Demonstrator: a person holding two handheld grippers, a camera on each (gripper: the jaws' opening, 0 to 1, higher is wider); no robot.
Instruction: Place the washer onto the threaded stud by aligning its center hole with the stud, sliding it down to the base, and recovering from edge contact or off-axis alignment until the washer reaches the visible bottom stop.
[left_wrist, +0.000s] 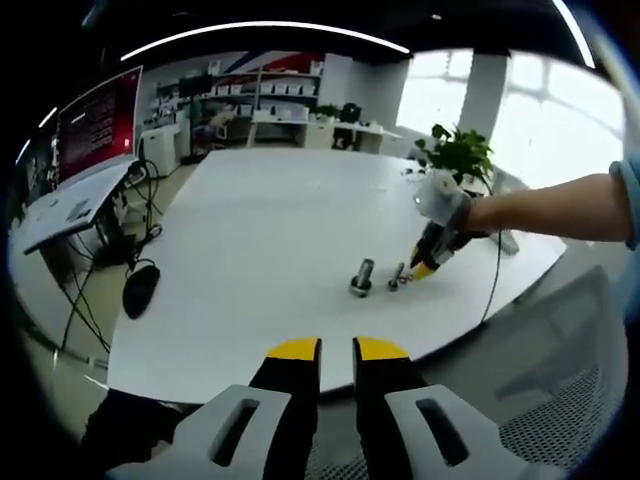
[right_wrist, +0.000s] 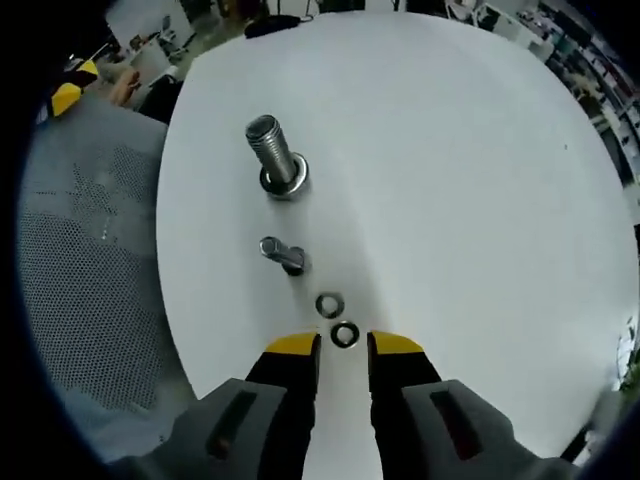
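Now the right gripper (right_wrist: 343, 351), fingers slightly spread, hovers over the near washer (right_wrist: 345, 335) on the white table (right_wrist: 450, 180); close squarely on its rim. The threaded stud (right_wrist: 276, 155) stands farther. The left gripper (left_wrist: 336, 350), fingers slightly apart, holds nothing.

Ahead of your left gripper a big white table (left_wrist: 260, 215) runs toward shelves (left_wrist: 262, 92) and bright windows (left_wrist: 540, 120). A potted plant (left_wrist: 462, 152) stands far right, a red screen (left_wrist: 100, 122) far left. A grey mesh chair (right_wrist: 80, 240) sits left of your right gripper.
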